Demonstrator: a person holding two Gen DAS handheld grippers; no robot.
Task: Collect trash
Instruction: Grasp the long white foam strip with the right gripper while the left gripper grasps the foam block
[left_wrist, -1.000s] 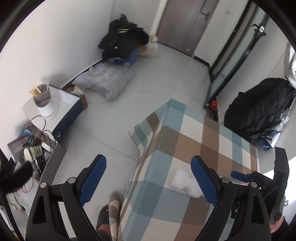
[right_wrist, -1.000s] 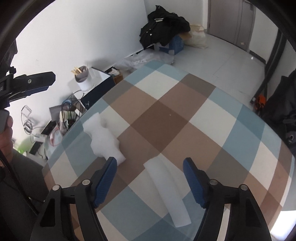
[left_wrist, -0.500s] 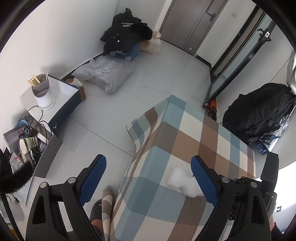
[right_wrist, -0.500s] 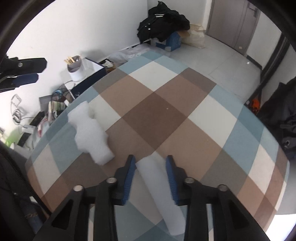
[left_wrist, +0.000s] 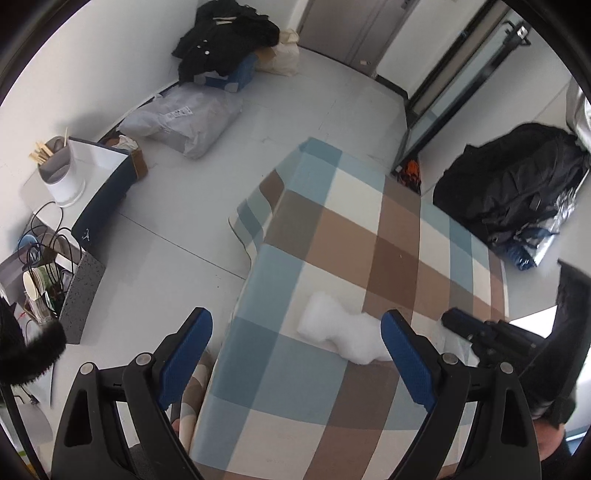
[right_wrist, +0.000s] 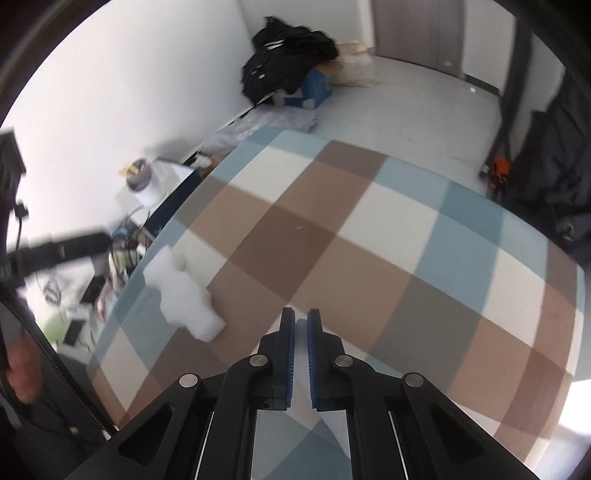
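Well, right gripper (right_wrist: 301, 321): jaws were just closed, pale foam strip (right_wrist: 301, 354) pinched between them.
Left gripper (left_wrist: 295, 315): was held wide, nothing gripped, above the table's edge.
Foam chunk (right_wrist: 184, 295): was laid on checked tablecloth (right_wrist: 369, 240), near its left edge.

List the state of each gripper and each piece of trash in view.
Left gripper, open and empty, above the table's edge.
Right gripper, jaws have just been closing; shut on the foam sheet.
Foam sheet, pinched between the right pads.
Foam chunk, lying loose on the checked tablecloth, untouched.
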